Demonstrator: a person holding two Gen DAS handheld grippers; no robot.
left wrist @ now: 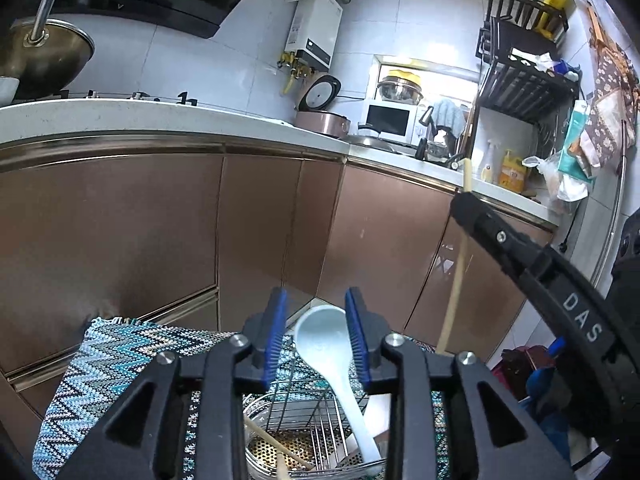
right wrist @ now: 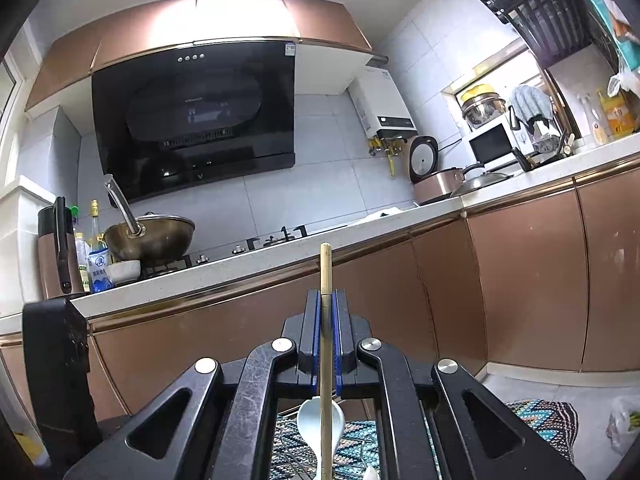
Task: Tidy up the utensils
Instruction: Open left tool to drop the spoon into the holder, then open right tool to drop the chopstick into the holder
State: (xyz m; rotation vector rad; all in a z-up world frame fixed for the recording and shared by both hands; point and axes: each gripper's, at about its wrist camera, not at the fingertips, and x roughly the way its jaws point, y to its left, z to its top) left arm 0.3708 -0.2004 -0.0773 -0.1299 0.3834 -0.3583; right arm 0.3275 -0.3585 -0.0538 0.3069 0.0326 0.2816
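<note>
A pale blue-white spoon [left wrist: 326,344] stands bowl-up in a wire utensil holder [left wrist: 296,432] with a perforated bottom. My left gripper [left wrist: 318,336] is open, its blue pads on either side of the spoon's bowl and not pressing on it. A wooden chopstick [left wrist: 276,446] lies slanted inside the holder. My right gripper [right wrist: 327,312] is shut on another wooden chopstick [right wrist: 325,272], held upright. From the left wrist view, the right gripper [left wrist: 464,204] holds that chopstick [left wrist: 456,280] to the right of the holder. The spoon [right wrist: 310,420] shows below the right gripper's jaws.
The holder sits on a blue zigzag cloth [left wrist: 112,360]. Brown cabinet doors [left wrist: 120,232] stand close behind, under a white counter [left wrist: 160,116]. A wok [right wrist: 152,236] sits on the stove, and a rice cooker [right wrist: 436,184] further right. A plastic bag [right wrist: 624,420] lies on the floor.
</note>
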